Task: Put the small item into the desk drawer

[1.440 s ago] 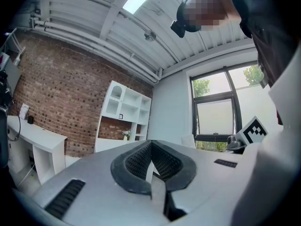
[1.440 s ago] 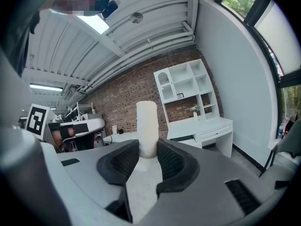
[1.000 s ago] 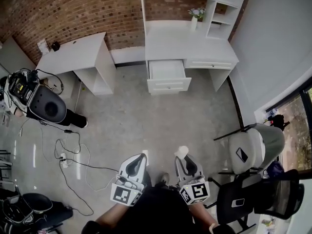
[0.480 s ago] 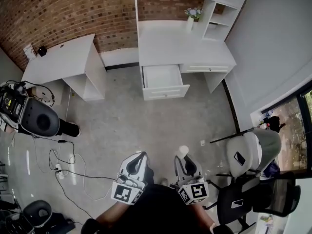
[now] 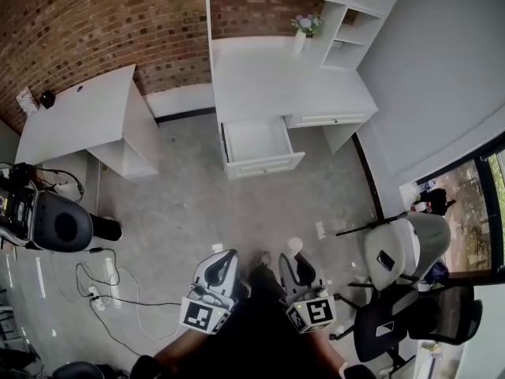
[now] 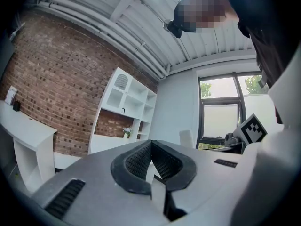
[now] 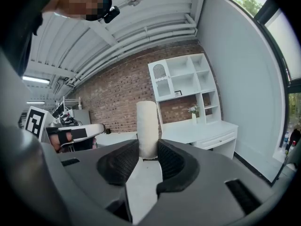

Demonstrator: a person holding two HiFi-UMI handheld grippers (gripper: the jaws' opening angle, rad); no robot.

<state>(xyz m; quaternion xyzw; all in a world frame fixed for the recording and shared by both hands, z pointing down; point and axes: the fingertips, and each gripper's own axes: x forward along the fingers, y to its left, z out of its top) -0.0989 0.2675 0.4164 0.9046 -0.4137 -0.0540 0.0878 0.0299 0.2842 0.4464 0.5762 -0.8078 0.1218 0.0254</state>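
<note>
A small white cylinder [image 7: 147, 126] stands upright between the jaws of my right gripper [image 7: 148, 150], which is shut on it; from the head view the cylinder [image 5: 294, 245] shows as a pale round top above the right gripper [image 5: 297, 263]. My left gripper [image 5: 222, 263] is shut with nothing in it, its pads [image 6: 162, 161] meeting at the tips in the left gripper view. The white desk [image 5: 284, 81] stands ahead against the brick wall, and its left drawer [image 5: 256, 143] is pulled out. Both grippers hang low over the grey floor, well short of the drawer.
A second white desk [image 5: 83, 117] stands at the left. A vase of flowers [image 5: 304, 28] sits at the back of the main desk. Chairs [image 5: 406, 251] crowd the right; a black machine [image 5: 55, 219] and cables [image 5: 118, 290] lie at the left.
The desk and open drawer have shifted left and nearer in the head view as the person walks toward them. Both grippers keep the same pose and grip.
</note>
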